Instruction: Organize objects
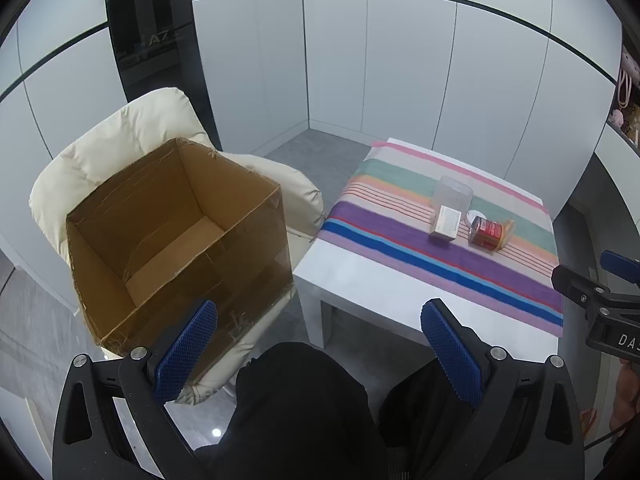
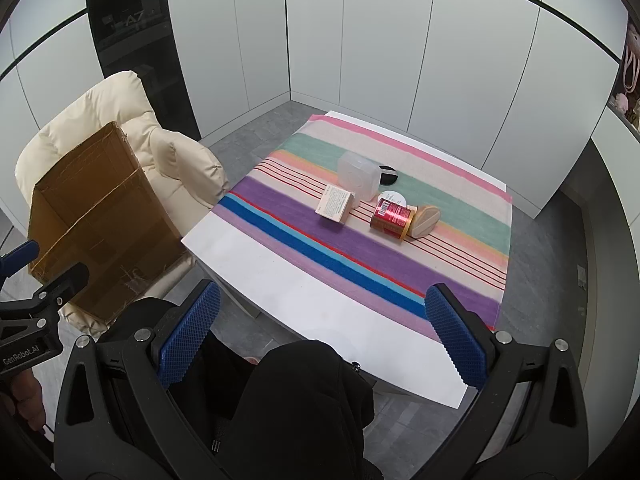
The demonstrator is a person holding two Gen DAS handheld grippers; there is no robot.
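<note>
Both grippers wide, holding nothing; red can lies on its side on the tabletop at 12 o'clock from right gripper, long axis 10-to-4, nearer than left gripper.

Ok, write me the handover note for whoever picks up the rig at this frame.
Left gripper: jaws wide open, empty, hanging over the person's lap.
Right gripper: jaws wide open, empty, near the table's front edge.
On the striped cloth: red can on its side, small carton, clear tub, white disc, black disc.
Cardboard box on the cream chair, nothing seen inside.
Done: nothing.
Left: probably everything into the box.
</note>
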